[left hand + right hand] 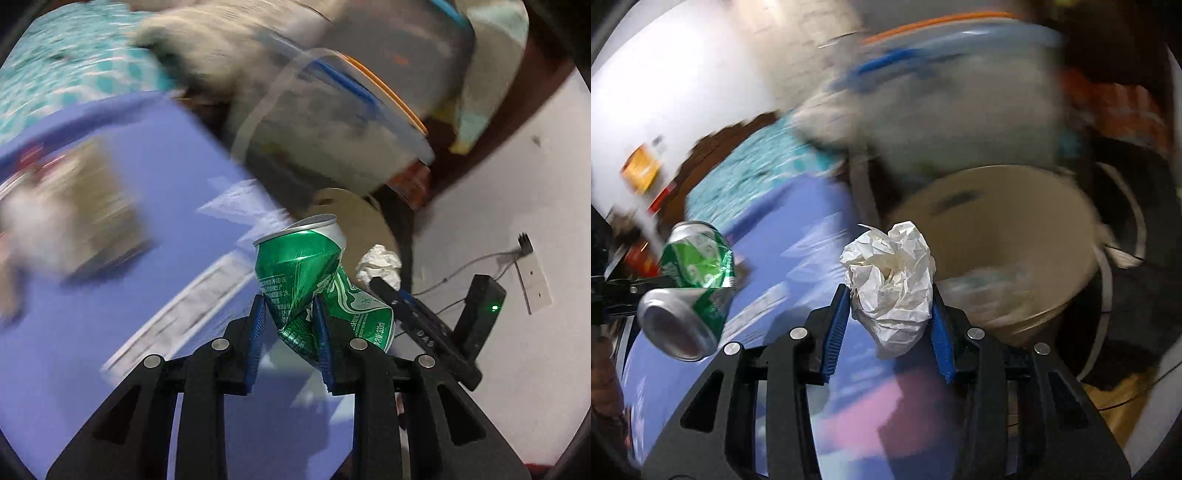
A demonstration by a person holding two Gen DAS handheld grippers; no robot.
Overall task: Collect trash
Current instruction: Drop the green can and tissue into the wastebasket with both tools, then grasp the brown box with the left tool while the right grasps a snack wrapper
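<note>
My left gripper (pixel 290 312) is shut on a crushed green can (pixel 303 273) and holds it in the air above the blue table (pixel 166 221). The can also shows at the left of the right wrist view (pixel 694 269). My right gripper (pixel 890 295) is shut on a crumpled white paper ball (pixel 892 277), which also shows in the left wrist view (pixel 380 264). A beige bin (pixel 1015 236) stands just beyond the paper ball, open mouth towards it; it also shows behind the can (pixel 360 218).
A blurred clear storage box with blue and orange rims (pixel 332 110) stands behind the bin. A turquoise patterned cloth (pixel 74 66) lies far left. A blurred brown box (pixel 96 206) sits on the table. White floor (pixel 517 184) with a cable lies at right.
</note>
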